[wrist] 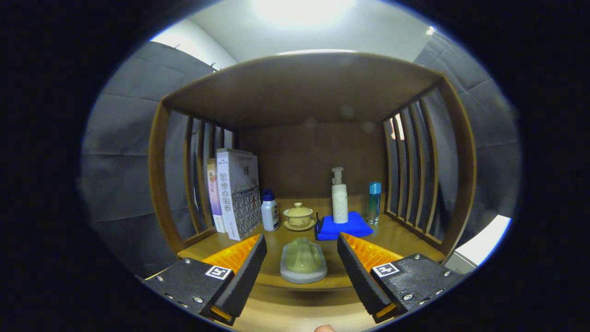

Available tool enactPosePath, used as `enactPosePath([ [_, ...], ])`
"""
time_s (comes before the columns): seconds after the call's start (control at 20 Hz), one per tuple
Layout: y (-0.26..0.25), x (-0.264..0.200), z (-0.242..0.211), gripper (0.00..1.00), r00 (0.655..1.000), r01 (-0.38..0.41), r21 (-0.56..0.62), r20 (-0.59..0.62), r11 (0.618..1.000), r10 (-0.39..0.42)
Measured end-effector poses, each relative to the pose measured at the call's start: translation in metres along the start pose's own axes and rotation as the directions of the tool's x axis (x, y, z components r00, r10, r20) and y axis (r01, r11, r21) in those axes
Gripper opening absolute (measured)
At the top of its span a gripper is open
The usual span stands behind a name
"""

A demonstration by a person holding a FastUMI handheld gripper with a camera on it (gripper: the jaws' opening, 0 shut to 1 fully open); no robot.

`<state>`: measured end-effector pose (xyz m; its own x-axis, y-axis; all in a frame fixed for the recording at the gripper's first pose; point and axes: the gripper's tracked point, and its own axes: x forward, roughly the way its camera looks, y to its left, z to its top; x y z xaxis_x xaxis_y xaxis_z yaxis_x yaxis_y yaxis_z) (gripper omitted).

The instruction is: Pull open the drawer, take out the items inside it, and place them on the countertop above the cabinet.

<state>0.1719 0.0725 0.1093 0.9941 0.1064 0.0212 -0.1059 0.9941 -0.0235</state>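
Resting on the bench (396,237), the green item (303,261) lies between the fingers (239,272), which stand apart, likely after release.

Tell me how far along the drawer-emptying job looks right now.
Possibly done: a pale green ridged object on a grey base already sits on the wooden countertop, though whether it came from the drawer can't be told. In hand: nothing; the gripper is open, fingers either side of that object without touching. Left: unclear; the drawer's state can't be judged from this view.

Soap dish (303,261) between tool (302,260) fingers, teacup (299,216) behind, books (233,193) left
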Motion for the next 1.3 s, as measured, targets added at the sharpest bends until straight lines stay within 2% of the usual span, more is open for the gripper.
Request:
enactPosePath([
  [0.1, 0.000, -0.025, -0.003, 0.95, 0.999, 0.027, -0.017, 0.025, 0.999, -0.027],
  [0.3, 0.015, -0.076, -0.023, 0.95, 0.999, 0.012, -0.038, 0.049, 0.999, -0.010],
  [0.6, 0.024, -0.130, -0.059, 0.95, 1.000, -0.003, 0.002, 0.027, 1.000, 0.003],
  [0.8, 0.018, -0.154, -0.074, 0.95, 0.999, 0.007, 0.007, 0.044, 1.000, -0.008],
  [1.05, 0.024, -0.174, -0.119, 0.95, 0.999, -0.013, 0.020, -0.037, 1.000, 0.014],
  [1.15, 0.022, -0.178, -0.118, 0.97, 1.000, -0.006, -0.011, -0.010, 1.000, 0.006],
  [1.3, 0.030, -0.190, -0.132, 0.95, 0.999, -0.028, 0.016, -0.029, 0.999, 0.028],
])
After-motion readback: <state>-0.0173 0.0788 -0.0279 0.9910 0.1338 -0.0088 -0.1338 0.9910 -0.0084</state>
